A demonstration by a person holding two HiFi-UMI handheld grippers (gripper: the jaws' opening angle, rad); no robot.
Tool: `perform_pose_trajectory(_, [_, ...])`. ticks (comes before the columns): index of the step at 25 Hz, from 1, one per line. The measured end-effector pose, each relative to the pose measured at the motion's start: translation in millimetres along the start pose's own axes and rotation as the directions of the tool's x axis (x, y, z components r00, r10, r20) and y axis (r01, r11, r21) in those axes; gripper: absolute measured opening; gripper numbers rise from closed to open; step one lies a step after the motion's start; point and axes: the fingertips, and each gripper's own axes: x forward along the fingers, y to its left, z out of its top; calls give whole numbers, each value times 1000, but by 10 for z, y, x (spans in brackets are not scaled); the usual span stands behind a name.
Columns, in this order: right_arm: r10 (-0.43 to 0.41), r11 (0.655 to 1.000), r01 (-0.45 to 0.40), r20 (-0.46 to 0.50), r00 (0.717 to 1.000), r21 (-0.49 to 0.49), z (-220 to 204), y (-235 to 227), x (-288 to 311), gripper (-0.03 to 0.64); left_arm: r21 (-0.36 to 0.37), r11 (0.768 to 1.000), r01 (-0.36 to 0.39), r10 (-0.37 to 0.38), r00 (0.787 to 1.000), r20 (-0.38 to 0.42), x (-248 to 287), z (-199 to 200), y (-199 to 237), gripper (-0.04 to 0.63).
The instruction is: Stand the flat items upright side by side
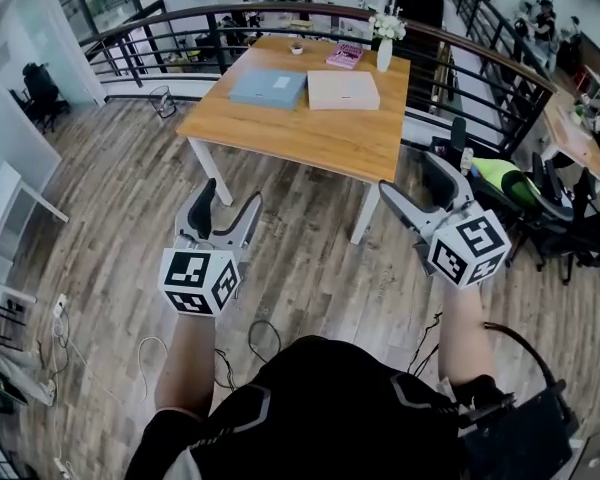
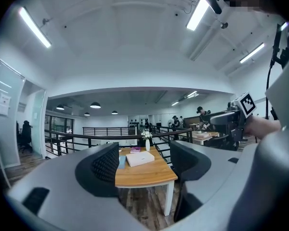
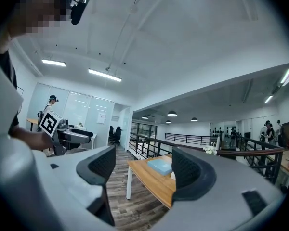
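So right now nothing's being handled yet. The left hand-held gripper (image 1: 228, 204) and the right hand-held gripper (image 1: 410, 174) are both spread wide with nothing between the jaws, pointing level at the table (image 1: 310, 136), which is well ahead of both of them.

The flat stuff all lies flat on the far half of that table. There's a blue flat box (image 1: 268, 87) ahead of the left hand-held gripper, a pale flat box (image 1: 342, 90) just beside it and more in line with the right one, and a pink book (image 1: 345, 55) further back, near a vase (image 1: 384, 53) with flowers.

My take is the step here is just closing the gap. I'd come in low and level so the jaws meet a box's near edge instead of its top face. Then pinch that edge with one hand-held gripper, tip the box up, and steady it with the other. I'd also stay clear of the vase, since it looks easy to knock over.
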Motion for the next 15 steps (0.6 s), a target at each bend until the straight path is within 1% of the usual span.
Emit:
perform_pose_trajectory(5, [-12, 1000, 13, 8, 1000, -8, 71, 182, 272, 374, -5, 1000, -3, 3, 1000, 13, -70, -34, 385, 331])
perform_pose_trajectory(9, [-26, 1000, 26, -11, 1000, -12, 30, 357, 503, 374, -8, 1000, -20, 21, 999, 28, -116, -66, 690, 330])
perform_pose_trajectory(12, [-13, 1000, 13, -26, 1000, -1, -15, 434, 709, 374, -12, 1000, -22, 22, 999, 30, -84, -101, 866, 330])
perform_pose_trajectory(15, [-4, 1000, 3, -33, 999, -8, -21, 418, 920, 374, -11, 1000, -25, 25, 999, 28, -3, -127, 999, 330])
